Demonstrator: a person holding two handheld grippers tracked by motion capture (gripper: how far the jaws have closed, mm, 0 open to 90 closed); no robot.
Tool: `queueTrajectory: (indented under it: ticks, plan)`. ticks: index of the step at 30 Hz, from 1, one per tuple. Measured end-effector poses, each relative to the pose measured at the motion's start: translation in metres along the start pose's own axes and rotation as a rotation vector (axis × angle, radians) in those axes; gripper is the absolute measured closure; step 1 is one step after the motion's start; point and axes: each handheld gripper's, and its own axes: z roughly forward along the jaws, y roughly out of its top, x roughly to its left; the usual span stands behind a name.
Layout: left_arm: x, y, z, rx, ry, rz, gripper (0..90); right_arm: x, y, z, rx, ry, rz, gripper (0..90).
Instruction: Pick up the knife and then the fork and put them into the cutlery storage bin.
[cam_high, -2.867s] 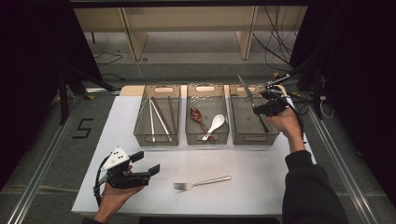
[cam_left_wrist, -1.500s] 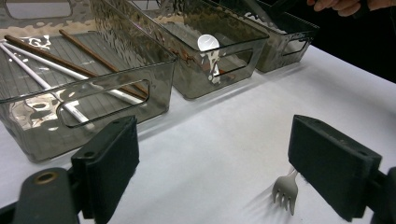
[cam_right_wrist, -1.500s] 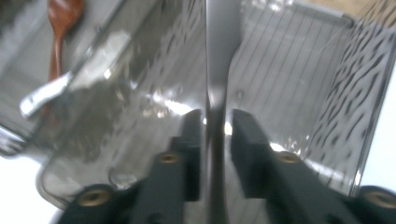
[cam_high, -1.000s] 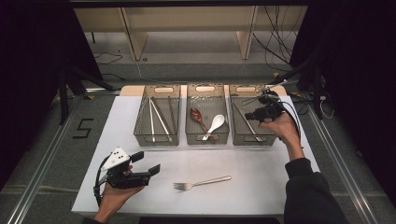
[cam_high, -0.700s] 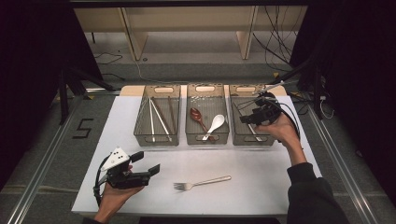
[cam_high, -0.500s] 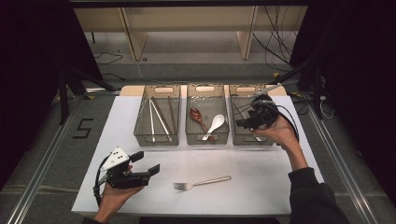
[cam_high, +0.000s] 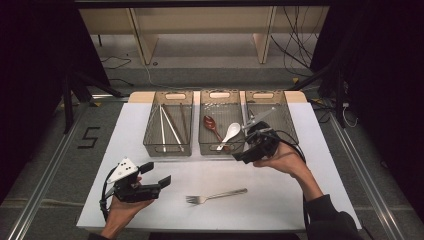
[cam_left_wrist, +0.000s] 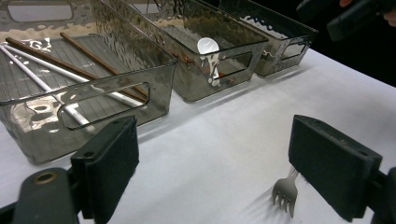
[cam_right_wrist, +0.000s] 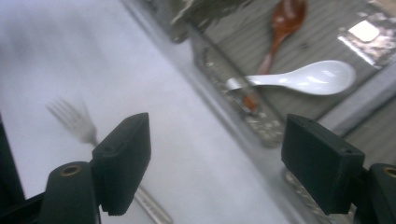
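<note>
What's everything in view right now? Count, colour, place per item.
bins: 3, smoky clear, in a row at the table's far side
chopsticks: several, white and brown, in the left bin
spoons: 2, one white, one red-brown, in the middle bin
fork: 1, silver, on the table in front of the bins
table: 1, white top
left gripper: black, open, empty, near the front left
right gripper: black, open, empty, in front of the middle and right bins
</note>
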Motion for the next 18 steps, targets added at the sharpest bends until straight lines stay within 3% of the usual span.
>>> queueTrajectory:
  ticks: [7, 18]
  plan:
    - [0.000, 0.000, -0.001, -0.009, -0.004, -0.001, 15.7, 0.025, -0.004, 0.021, 0.059, 0.044, -0.071, 25.0]
    - [-0.001, -0.001, 0.000, -0.015, -0.005, 0.002, 15.7, 0.055, -0.010, 0.045, 0.100, 0.097, -0.155, 26.3]
